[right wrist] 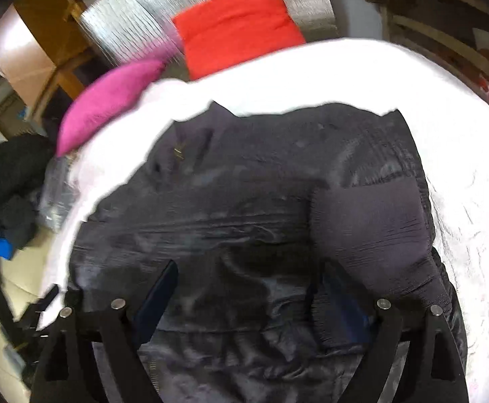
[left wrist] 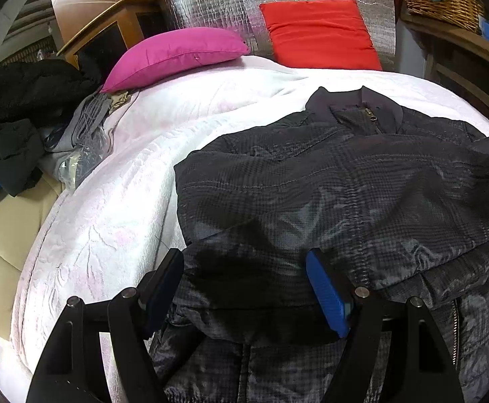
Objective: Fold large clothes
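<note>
Meanwhile, a dark padded jacket (left wrist: pixel 328 174) lies spread on the white-covered bed (left wrist: pixel 116 201), collar pointing away, hem directly beneath both grippers, as the left gripper (left wrist: pixel 244 288) and right gripper (right wrist: pixel 244 295) hover with jaws released, grasping nothing.

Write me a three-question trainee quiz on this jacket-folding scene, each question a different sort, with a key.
1. True or false: the left gripper has its jaws open over the dark jacket.
2. Which cushion lies nearer the clothes pile? A red cushion; B pink cushion.
3. Fill in: the jacket lies on a ___ blanket.

Key: 1 true; 2 B; 3 white.
</note>
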The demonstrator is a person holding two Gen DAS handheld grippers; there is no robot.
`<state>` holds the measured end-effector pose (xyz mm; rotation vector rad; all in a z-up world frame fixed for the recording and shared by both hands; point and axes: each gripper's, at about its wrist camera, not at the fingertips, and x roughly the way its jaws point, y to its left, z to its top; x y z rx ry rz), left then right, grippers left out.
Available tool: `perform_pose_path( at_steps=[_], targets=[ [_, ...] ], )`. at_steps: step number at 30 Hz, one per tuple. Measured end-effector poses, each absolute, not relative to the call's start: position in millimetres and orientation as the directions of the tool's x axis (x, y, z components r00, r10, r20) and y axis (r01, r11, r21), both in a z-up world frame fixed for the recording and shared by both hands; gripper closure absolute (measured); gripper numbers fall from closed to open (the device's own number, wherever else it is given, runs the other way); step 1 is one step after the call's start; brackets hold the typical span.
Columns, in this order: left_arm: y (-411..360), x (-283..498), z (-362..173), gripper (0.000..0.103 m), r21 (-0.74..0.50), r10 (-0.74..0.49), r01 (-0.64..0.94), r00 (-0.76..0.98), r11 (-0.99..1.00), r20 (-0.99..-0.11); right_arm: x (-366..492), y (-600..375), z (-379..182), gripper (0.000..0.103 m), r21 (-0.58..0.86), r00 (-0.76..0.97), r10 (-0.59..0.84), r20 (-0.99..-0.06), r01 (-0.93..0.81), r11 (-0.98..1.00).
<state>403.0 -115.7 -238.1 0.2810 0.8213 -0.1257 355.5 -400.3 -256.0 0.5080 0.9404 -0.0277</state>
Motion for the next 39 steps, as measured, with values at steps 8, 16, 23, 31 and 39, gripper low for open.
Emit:
perform_pose_path(
  at_steps=[8, 16, 23, 31, 39],
  targets=[
    [-104, 404, -219, 0.019, 0.134, -0.028, 0.17, 0.712, 0.976, -0.701, 340, -441, -239, 0.035, 0.482, 0.692, 0.139, -0.708, 0.331, 0.811],
    [-89, 426, -241, 0.015, 0.125, 0.038, 0.095, 0.625, 0.988, -0.78, 355, -472, -271, 0.045, 0.554, 0.642, 0.222, -0.734, 0.377, 0.743],
    [-85, 414, -238, 0.015, 0.127, 0.025, 0.118, 0.628, 0.985, -0.777, 346, -483, -261, 0.046, 0.595, 0.685, 0.232, -0.691, 0.357, 0.72],
    [-45, 419, -211, 0.015, 0.113, 0.083, -0.002, 0.693, 0.994, -0.716, 324, -487, -244, 0.061, 0.581, 0.708, 0.199, -0.678, 0.35, 0.735],
    [-51, 437, -244, 0.015, 0.189, 0.147, 0.011, 0.586, 0.982, -0.797, 352, -481, -279, 0.065, 0.441, 0.575, 0.135, -0.807, 0.434, 0.786]
  ],
)
